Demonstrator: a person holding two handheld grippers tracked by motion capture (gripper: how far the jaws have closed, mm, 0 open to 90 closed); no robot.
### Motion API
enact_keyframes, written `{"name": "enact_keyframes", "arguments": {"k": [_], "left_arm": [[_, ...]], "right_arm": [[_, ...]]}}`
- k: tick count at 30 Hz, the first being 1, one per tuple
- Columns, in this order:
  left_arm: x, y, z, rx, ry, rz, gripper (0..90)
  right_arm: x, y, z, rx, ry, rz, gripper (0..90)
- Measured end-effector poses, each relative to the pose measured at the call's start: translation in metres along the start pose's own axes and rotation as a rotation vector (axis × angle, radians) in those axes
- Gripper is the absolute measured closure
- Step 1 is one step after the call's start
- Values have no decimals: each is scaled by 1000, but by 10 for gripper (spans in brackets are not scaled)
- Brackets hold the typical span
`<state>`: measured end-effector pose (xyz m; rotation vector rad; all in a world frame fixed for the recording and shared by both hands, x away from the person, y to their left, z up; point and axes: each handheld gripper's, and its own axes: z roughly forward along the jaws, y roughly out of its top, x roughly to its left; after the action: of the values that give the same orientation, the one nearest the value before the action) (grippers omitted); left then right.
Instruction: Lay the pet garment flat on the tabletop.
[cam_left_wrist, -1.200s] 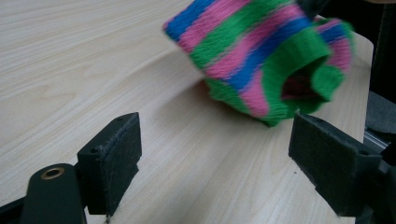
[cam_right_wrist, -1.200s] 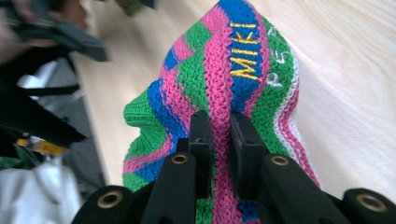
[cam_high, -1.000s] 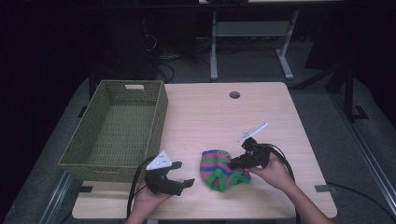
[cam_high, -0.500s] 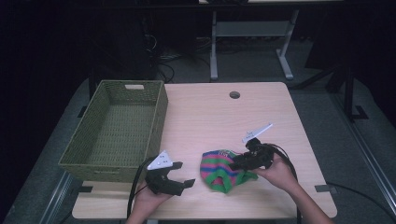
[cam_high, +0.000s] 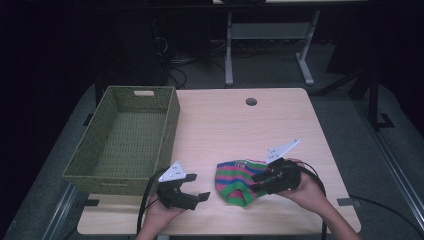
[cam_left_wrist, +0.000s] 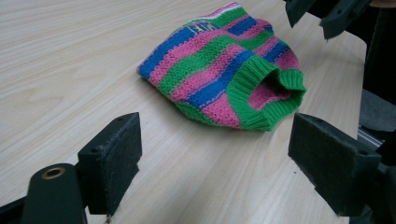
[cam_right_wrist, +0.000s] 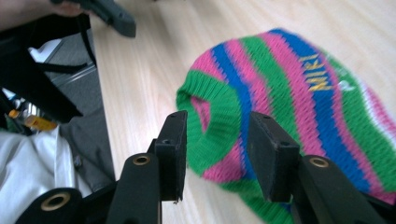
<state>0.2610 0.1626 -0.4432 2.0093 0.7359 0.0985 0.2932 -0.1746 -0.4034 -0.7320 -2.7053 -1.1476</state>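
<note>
Striped knit hat sits between my two claws

Left gripper (cam_high: 192, 192) gapes wide, lower centre, apart from the hat (cam_high: 237, 180) to its right. Right gripper (cam_high: 260, 182), half open over the green cuff (cam_right_wrist: 219, 126), is nearer; I'd pinch there.

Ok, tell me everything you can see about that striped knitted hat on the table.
The knitted hat is striped pink, green and blue, with a ribbed green cuff and yellow lettering on a blue stripe. It lies flat on the wooden table near its front edge, opening gaping toward the person. The right gripper hovers open at its cuff.
</note>
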Motion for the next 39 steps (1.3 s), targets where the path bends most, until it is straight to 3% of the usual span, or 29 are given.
{"name": "enact_keyframes", "arguments": {"k": [10,13,18,23,27,33,36,39], "left_arm": [[-5,2,5,13,-21,11,176],[-4,2,4,11,-21,9,176],[-4,2,5,8,-31,4,190],[-5,2,7,16,-37,9,192],[-5,2,7,20,-37,8,193],[-4,1,7,18,-34,4,193],[-4,1,6,17,-35,7,192],[-4,2,6,12,-39,-4,193]], "right_arm": [[5,-7,12,30,33,-37,558],[7,-9,19,61,19,-60,536],[12,-12,25,79,-1,-148,473],[13,-17,28,82,-25,-172,447],[10,-20,34,101,-50,-194,454],[8,-27,47,153,-97,-187,506],[8,-30,49,132,-117,-209,539],[8,-30,48,134,-126,-193,584]]}}
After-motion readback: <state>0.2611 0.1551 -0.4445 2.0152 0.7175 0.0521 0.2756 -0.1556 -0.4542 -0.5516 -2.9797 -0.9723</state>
